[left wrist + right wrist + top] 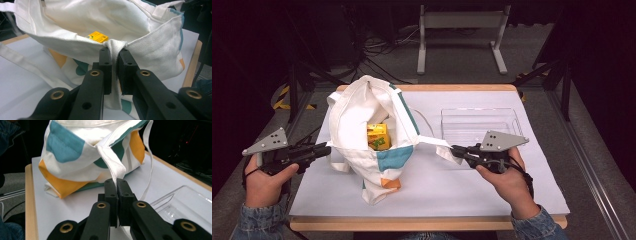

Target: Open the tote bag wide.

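I've got the left gripper [326, 148] at about 9 o'clock on the table [462, 192], jaws clamped tight on a bunched fold of the tote bag's rim [114, 46]; in the left gripper view the white canvas is squeezed between the two black pads and hangs down between them. My right gripper [455, 150] sits at roughly 3 o'clock of the tote bag [362, 107], jaws fully closed on the flat white strap [113, 168]; in the right gripper view the strap runs straight up from the pinch to the bag's edge. The bag itself is white canvas with teal and orange patches, sitting left of the table's centre, mouth pulled open between my two grips, bottom corner pointing toward 6 o'clock. Inside it, a yellow carton [378, 136] with green print stands visible through the opening; the left gripper view catches its yellow top just beyond the rim. A second strap [22, 63] trails loose over the white tabletop at the bag's 9 o'clock side in the left gripper view. A clear plastic tray [512, 117] lies at about 2 o'clock, just beyond my right gripper, apart from the bag. Left hand [264, 182] at 8 o'clock, right hand [507, 182] at 4 o'clock, both in denim sleeves.
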`<state>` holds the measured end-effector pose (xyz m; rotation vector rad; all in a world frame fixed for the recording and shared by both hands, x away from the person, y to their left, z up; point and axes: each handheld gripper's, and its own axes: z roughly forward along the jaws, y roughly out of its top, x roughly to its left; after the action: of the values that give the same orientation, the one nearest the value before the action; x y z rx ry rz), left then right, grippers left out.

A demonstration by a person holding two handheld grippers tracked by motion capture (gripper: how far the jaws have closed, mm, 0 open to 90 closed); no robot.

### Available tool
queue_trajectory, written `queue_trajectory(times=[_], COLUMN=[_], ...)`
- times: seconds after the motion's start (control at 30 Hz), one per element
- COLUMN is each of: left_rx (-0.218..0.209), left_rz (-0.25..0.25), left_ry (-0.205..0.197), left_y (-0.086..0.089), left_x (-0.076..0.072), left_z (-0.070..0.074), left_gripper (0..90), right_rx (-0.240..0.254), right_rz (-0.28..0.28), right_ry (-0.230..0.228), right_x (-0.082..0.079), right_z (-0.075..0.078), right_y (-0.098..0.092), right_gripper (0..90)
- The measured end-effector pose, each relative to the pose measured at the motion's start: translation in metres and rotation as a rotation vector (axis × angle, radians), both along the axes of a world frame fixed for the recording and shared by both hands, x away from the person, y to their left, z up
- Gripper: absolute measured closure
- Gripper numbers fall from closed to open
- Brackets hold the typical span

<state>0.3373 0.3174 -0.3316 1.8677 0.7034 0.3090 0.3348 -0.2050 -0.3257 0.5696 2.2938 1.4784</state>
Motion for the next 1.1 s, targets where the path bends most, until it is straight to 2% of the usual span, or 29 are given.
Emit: queue_trajectory(times=[0.47,0.8,0.97,1.1], left_rx=[0.028,0.051,0.065,0.056], left_rz=[-0.027,-0.041,-0.048,-0.06], left_ry=[0.026,0.035,0.038,0.04], left_y=[-0.002,-0.005,-0.005,-0.009], left_x=[0.001,0.002,0.003,0.002], left_z=[-0.003,-0.005,-0.006,-0.006], left_gripper=[82.3,82.2,82.2,82.2], right_rx=[-0.063,-0.113,-0.136,-0.143], right_rz=[0.018,0.019,0.019,0.025], right_ry=[0.104,0.191,0.216,0.224], right_x=[0.002,0.011,0.015,0.016], right_z=[-0.036,-0.07,-0.079,-0.082], right_y=[0.005,0.009,0.011,0.013], right_gripper=[87.6,87.6,87.6,87.5])
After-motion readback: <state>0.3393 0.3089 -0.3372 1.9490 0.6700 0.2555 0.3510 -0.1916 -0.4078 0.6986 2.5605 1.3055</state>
